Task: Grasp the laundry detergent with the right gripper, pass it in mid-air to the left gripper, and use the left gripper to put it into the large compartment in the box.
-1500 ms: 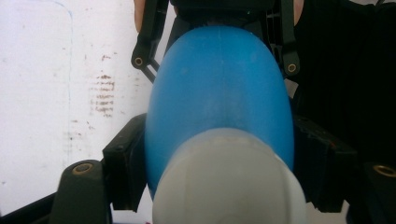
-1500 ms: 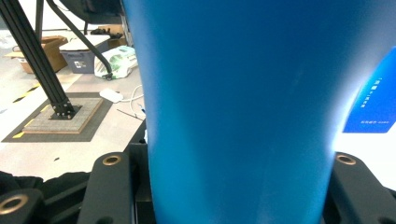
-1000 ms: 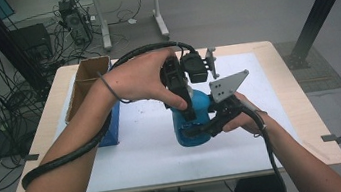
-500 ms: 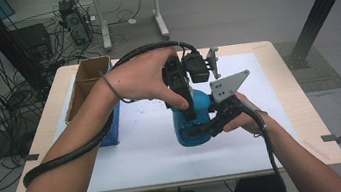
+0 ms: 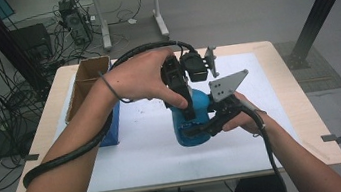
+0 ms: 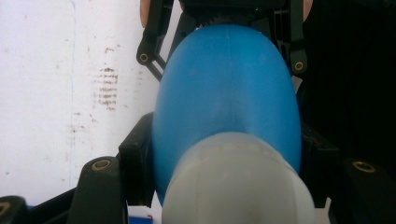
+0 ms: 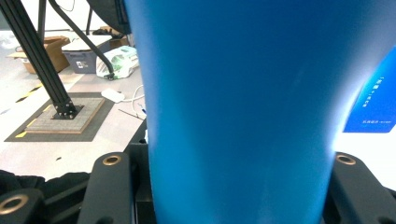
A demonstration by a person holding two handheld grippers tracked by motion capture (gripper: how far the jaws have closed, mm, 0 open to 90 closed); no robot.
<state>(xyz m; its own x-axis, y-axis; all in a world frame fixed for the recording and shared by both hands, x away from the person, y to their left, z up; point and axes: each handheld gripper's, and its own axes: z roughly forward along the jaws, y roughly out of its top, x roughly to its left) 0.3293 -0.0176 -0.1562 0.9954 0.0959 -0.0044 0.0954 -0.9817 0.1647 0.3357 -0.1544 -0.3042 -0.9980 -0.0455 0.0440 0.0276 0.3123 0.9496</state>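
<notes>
A wooden table [image 5: 308, 122] carries a white mat [image 5: 140, 145], and at the mat's middle stands the blue bottle [image 5: 191, 133], upright, with both grippers clamped on it. At the table's far left corner sits an open cardboard box [image 5: 86, 77], and a flat blue box [image 5: 114, 129] lies just beside it on the mat, well apart from the work. The bottle is the thing in hand: its broad blue body stands on the mat and its pale, frosted cap [image 6: 238, 182] tops the narrow neck. As far as the pictures tell, the task is at an early or middle stage, most likely the loosening of the cap: the bottle is steadied and gripped, yet the cap is on and nothing has been poured or moved aside, so the turning and lifting off are left to do. The right gripper [image 5: 198, 130] comes in level from the person's right side and holds the lower body, its jaws pressed against both flanks of the blue wall, as the right gripper view shows up close. The left gripper [image 5: 188, 113] points down from above, its jaws closed narrow on the upper part of the bottle around the neck, just under the cap, with the blue shoulder bulging out between them in the left gripper view
</notes>
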